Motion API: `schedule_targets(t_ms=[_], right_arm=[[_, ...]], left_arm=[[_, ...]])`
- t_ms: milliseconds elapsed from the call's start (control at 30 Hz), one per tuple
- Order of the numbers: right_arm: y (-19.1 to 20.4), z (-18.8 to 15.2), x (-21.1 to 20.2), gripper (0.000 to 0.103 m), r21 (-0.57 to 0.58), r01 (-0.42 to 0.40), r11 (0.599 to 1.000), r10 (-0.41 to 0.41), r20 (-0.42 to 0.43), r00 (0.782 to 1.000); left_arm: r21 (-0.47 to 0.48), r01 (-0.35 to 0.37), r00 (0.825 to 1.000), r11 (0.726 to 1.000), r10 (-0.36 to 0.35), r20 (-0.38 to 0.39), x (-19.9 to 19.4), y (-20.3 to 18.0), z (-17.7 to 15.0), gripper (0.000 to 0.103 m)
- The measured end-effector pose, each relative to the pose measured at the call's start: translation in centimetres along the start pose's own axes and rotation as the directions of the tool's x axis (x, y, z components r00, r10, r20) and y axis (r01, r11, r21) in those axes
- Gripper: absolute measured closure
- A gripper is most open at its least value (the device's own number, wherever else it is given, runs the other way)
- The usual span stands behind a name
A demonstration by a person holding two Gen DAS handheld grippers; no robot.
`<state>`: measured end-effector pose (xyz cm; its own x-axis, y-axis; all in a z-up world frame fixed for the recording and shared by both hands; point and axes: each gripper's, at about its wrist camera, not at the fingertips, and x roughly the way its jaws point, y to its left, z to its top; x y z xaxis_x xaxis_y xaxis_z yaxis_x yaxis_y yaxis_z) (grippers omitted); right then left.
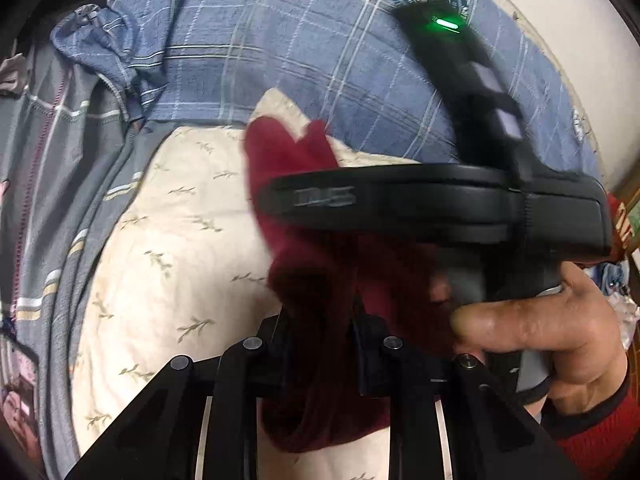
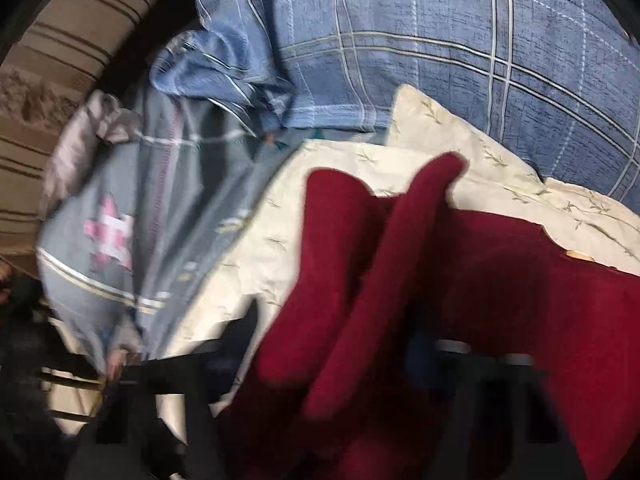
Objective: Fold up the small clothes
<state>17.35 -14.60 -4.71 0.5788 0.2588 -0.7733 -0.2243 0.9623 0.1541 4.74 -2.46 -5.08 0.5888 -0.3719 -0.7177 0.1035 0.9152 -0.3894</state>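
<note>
A dark red knitted garment (image 1: 320, 264) is seen pinched between the jaws of the left hand-held gripper (image 1: 320, 320), low in the centre of the left wrist frame, above a cream leaf-print quilt (image 1: 176, 240). The right hand-held gripper (image 1: 440, 200) is held by a hand (image 1: 560, 340) at the right of that frame, against the garment; whether it is spread or pressed together cannot be told. A blue plaid cover (image 2: 480, 40) is spread across the top.

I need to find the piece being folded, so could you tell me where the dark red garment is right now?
In both wrist views the dark red garment sits low and centre-right, over the cream leaf-print cloth, with the blue checked bedding behind it.
</note>
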Motion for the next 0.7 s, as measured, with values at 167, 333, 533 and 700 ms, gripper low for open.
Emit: schedule_targets(t_ms=[167, 333, 533, 700], right_arm=[[-3.1, -0.7, -2.6, 0.080, 0.078, -0.100, 0.992, 0.092, 0.098, 0.991], [-4.6, -0.7, -3.9, 0.081, 0.116, -0.158, 0.981, 0.142, 0.137, 0.980], [-5.5, -1.4, -5.5, 0.083, 0.117, -0.176, 0.977, 0.156, 0.165, 0.974], [-7.3, -1.8, -8.2, 0.083, 0.119, -0.161, 0.980, 0.136, 0.197, 0.971]], left_arm=[[0.014, -0.042, 0.999, 0.999, 0.041, 0.024, -0.9, -0.8, -0.3, 0.038], [0.036, 0.005, 1.000, 0.999, -0.005, -0.016, -0.4, -1.9, -0.6, 0.074], [0.060, 0.041, 0.999, 0.997, -0.040, -0.007, -0.8, -3.4, 0.0, 0.083], [0.109, 0.049, 0.999, 0.993, -0.050, 0.008, -1.6, -6.2, 0.7, 0.083]])
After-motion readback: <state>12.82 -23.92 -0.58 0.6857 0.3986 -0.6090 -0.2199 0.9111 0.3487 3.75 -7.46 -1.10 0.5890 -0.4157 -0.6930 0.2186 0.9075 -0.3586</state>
